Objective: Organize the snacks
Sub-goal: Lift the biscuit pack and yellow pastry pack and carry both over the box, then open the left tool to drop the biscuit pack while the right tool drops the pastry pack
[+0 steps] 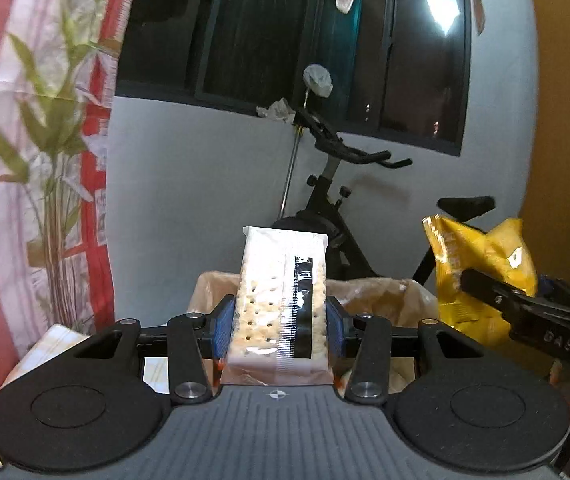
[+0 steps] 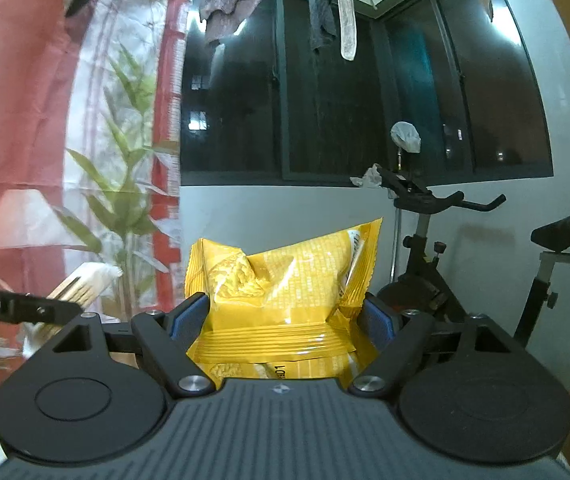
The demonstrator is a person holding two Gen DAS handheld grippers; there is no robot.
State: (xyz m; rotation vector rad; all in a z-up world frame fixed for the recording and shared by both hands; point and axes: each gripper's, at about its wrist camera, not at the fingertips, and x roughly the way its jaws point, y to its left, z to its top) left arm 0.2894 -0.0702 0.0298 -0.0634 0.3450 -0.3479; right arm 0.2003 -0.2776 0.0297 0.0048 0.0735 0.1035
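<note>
Carrying is the step in hand, as I judge it: both snacks are lifted clear of any surface and neither is yet set down. Take the exercise bike as the landmark. The lined bin or basket, whose crinkled plastic rim shows low in front of the bike, is the largest thing tied to the task and looks the likely place for them, though that is a guess. The chip bag, yellow and puffy, hangs left of the bike in the right wrist view, gripped by the right gripper with its jaws set wide around the bag's lower half. The cracker pack, smaller and clear-wrapped, stands upright in front of the bike's base, pinched at its sides by the left gripper at a narrower spread. The next move calls for bringing each snack down to its spot and loosening the jaws only once it rests there; the bag is soft and may slump. Hidden: the bin's inside and floor, any other snacks, and the table, of which only a checked corner shows left of the bike.
</note>
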